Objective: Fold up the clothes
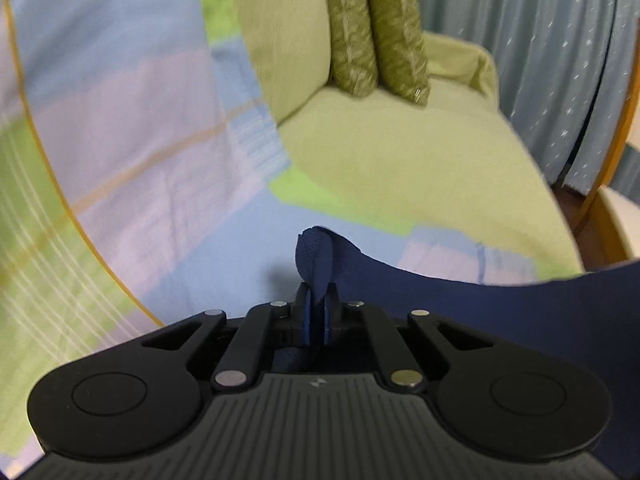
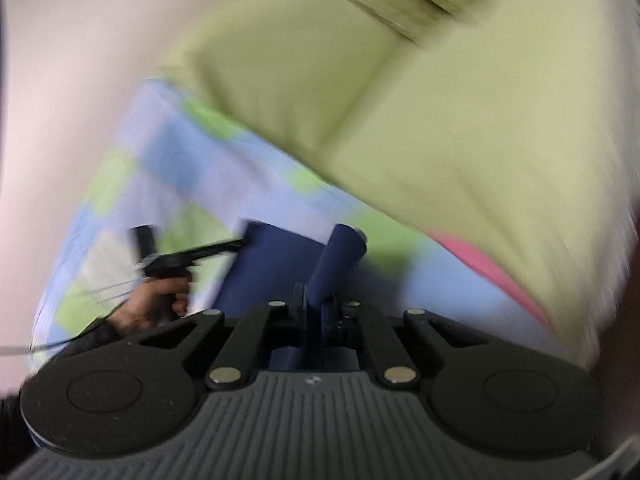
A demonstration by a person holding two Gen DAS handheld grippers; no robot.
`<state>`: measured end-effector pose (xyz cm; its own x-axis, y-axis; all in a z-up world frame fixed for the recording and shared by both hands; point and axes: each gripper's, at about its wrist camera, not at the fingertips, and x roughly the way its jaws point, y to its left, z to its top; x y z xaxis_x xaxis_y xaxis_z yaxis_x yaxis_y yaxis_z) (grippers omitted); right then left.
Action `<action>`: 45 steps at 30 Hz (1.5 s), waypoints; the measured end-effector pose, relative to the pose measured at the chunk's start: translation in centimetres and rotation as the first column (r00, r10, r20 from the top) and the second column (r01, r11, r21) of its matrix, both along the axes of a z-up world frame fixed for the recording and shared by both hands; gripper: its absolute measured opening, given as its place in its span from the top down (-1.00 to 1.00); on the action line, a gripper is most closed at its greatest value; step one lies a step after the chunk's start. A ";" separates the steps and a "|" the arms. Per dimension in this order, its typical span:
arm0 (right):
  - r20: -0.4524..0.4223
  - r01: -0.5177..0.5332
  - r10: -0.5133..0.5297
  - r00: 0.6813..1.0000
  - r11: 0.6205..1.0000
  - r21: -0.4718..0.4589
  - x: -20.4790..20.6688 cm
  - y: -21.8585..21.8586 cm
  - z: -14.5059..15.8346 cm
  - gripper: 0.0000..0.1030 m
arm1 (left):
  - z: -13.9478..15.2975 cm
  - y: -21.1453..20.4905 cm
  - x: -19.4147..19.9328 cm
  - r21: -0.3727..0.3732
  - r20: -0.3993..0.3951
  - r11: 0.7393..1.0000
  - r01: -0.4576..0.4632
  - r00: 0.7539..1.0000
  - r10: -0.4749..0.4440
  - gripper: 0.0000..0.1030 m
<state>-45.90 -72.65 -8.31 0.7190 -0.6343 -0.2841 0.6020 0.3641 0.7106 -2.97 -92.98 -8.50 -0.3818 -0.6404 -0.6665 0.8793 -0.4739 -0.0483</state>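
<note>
Left gripper (image 1: 316, 312) pinching a bunched edge of the navy garment (image 1: 500, 300), fingers pressed together on the cloth. Right gripper (image 2: 318, 308) likewise clamped on a rolled fold of the same garment (image 2: 264, 268). Navy cloth stretched between both, held above the checked sheet (image 1: 160, 168) near the front edge of the green sofa (image 1: 420, 168). Two olive cushions (image 1: 372, 32) propped at its back corner. Right wrist view blurred.

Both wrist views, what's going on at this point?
A person holds a navy garment between two handheld grippers. The left gripper is shut on one bunched edge; the right gripper is shut on another. The cloth spans between them above a pastel checked sheet on a green sofa. No fold is visible yet. The right view is blurred.
</note>
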 end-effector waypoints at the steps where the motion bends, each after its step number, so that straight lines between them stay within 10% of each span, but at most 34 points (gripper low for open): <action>1: -0.003 -0.030 0.030 1.000 0.999 -0.040 0.4 0.3 1.1 0.90 | 0.8 0.7 0.5 -0.011 -0.007 1.000 0.002 1.000 -0.002 0.95; 13: -0.070 -0.509 0.505 0.860 0.842 -0.177 9.1 7.9 7.3 0.90 | 3.6 18.6 11.6 -0.014 -0.011 0.990 -0.141 0.990 0.141 0.95; 20: -0.277 -0.723 0.697 0.662 0.691 0.013 16.8 14.0 3.2 0.90 | -0.2 25.6 13.6 0.025 0.082 0.976 -0.218 0.973 0.215 0.95; 24: -0.337 -0.733 0.708 0.620 0.676 0.072 19.2 14.9 1.7 0.90 | -1.0 27.2 14.4 0.011 0.057 0.972 -0.234 0.971 0.233 0.95; 31: -0.306 -0.725 0.694 0.651 0.689 0.020 18.8 15.4 4.1 0.90 | -0.5 29.8 16.2 -0.063 -0.001 0.958 -0.280 0.960 0.281 0.98; 38: -0.341 -0.767 0.741 0.578 0.636 0.082 19.9 17.3 2.1 0.90 | -2.2 32.1 17.7 -0.031 -0.020 0.942 -0.334 0.942 0.334 1.00; 45: -0.270 -0.762 0.732 0.625 0.648 -0.008 19.1 17.1 4.2 0.90 | -1.3 32.3 18.1 -0.070 -0.035 0.932 -0.356 0.934 0.355 1.00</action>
